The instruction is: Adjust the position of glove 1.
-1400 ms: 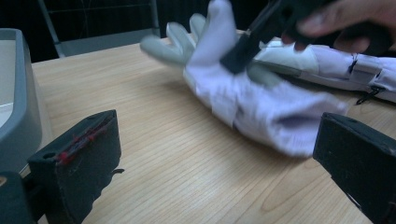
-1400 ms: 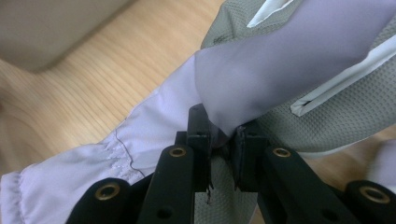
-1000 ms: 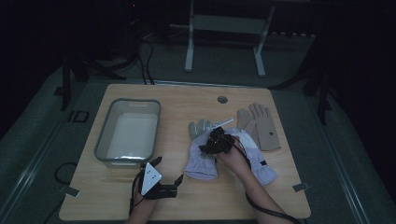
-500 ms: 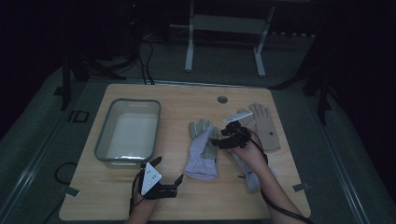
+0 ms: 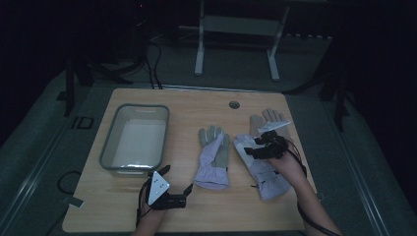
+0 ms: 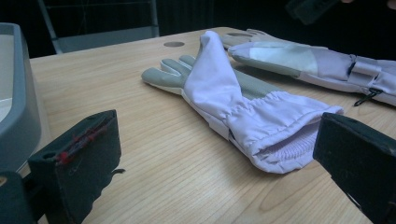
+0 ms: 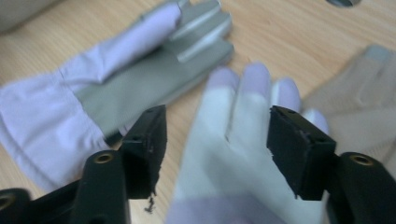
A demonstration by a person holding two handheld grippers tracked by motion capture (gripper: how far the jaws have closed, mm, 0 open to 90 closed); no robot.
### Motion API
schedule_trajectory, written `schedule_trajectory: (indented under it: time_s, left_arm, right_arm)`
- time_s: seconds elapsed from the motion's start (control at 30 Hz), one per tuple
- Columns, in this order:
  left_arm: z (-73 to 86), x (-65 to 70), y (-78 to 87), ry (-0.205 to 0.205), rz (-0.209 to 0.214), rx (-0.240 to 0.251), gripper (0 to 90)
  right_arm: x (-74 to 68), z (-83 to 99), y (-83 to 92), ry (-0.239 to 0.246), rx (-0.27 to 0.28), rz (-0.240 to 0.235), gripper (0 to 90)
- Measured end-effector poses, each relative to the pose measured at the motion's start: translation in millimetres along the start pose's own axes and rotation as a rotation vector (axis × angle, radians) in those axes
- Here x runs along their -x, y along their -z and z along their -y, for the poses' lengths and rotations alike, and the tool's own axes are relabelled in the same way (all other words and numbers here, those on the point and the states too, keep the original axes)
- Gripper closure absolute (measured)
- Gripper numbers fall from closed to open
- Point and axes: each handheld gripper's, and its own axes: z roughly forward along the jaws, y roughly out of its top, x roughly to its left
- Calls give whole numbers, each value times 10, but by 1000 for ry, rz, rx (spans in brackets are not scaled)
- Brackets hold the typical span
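- While both grippers sit at the near side of the wooden table [image 5: 196,105], left gripper [image 5: 169,189] rests at the near edge, jaws spread wide, nothing between them.
- Right gripper [image 5: 256,147] hangs over the right lavender glove [image 5: 260,167], jaws apart, not pinching it; contact can't be told.
- Middle lavender-and-grey glove [image 5: 214,157] lies flat at table centre, cuff toward the person, one fabric flap folded up.
- Beige glove [image 5: 268,120] lies beyond the right glove, touching or partly under it.
- Grey bin [image 5: 135,142] stands on the left, well apart from the gloves.
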Motion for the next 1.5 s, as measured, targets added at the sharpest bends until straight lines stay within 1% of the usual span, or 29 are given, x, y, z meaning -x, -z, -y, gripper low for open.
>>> schedule_trajectory:
  time_s: [0.07, 0.17, 0.23, 0.27, 0.37, 0.47, 0.5, 0.57, 0.63, 0.7, 0.77, 0.8, 0.87, 0.93, 0.97, 1.03, 1.07, 1.1, 1.13, 1.17, 1.23, 1.27, 1.33, 1.37, 1.5]
  left_arm:
    - [0, 5, 1, -6, -2, -2, 12]
    - [0, 10, -1, -9, -4, -1, 12]
    - [1, 8, 2, -6, -8, 0, 12]
    - [1, 7, 3, -4, -9, 1, 12]
    - [1, 8, 3, -6, -8, 1, 12]
    - [1, 10, 1, -8, -10, 0, 12]
    - [1, 10, 2, -7, -10, 0, 12]
    - [1, 10, 1, -8, -10, 0, 12]
    - [1, 11, 1, -9, -10, 0, 12]
    - [1, 11, 1, -9, -10, 0, 12]
    - [1, 10, 1, -8, -10, 0, 12]
    - [1, 11, 1, -8, -10, 0, 12]
    - [1, 12, 0, -9, -11, 0, 12]
    - [1, 14, 0, -11, -11, 0, 12]
    - [1, 14, 0, -11, -10, 0, 12]
    - [1, 15, 0, -11, -10, 0, 12]
    - [1, 16, 0, -12, -10, 0, 12]
    - [1, 17, 0, -12, -11, 0, 12]
    - [1, 17, 1, -13, -11, 0, 12]
    - [1, 16, 1, -13, -12, 1, 12]
    - [1, 14, 1, -11, -12, 1, 12]
    - [1, 14, 2, -10, -13, 2, 12]
    - [1, 12, 2, -9, -13, 2, 12]
    - [1, 12, 2, -9, -12, 1, 12]
    - [1, 13, 2, -10, -13, 1, 12]
  right_arm:
    - [29, 60, 40, 5, -8, 7, 388]
    - [57, 155, 97, 36, -17, 15, 418]
    - [85, 225, 129, 41, -14, 4, 427]
    - [96, 261, 142, 35, -17, 7, 450]
    - [125, 372, 160, 31, -29, -3, 471]
    - [133, 471, 158, 46, -38, -9, 484]
    - [138, 501, 154, 42, -46, -12, 493]
    - [161, 557, 132, 50, -55, 3, 502]
    - [212, 605, 87, 39, -69, -3, 503]
    - [254, 642, 28, 35, -84, -20, 480]
    - [263, 676, -40, 57, -112, -26, 480]
    - [265, 693, -72, 61, -116, -33, 479]
    - [270, 715, -112, 67, -121, -29, 482]
    - [267, 726, -126, 70, -122, -33, 519]
    - [235, 735, -129, 85, -121, -35, 596]
    - [215, 742, -128, 88, -118, -35, 611]
    - [199, 747, -127, 86, -117, -25, 617]
    - [162, 751, -119, 73, -114, -4, 640]
    - [162, 751, -119, 73, -114, -4, 640]
    - [142, 749, -117, 57, -115, 8, 656]
    - [117, 747, -108, 52, -113, 17, 674]
    - [79, 743, -77, 40, -98, 42, 706]
    - [47, 736, -28, 18, -82, 64, 724]
    - [32, 733, -6, 15, -78, 72, 732]
    - [-15, 702, 92, -37, -49, 82, 749]
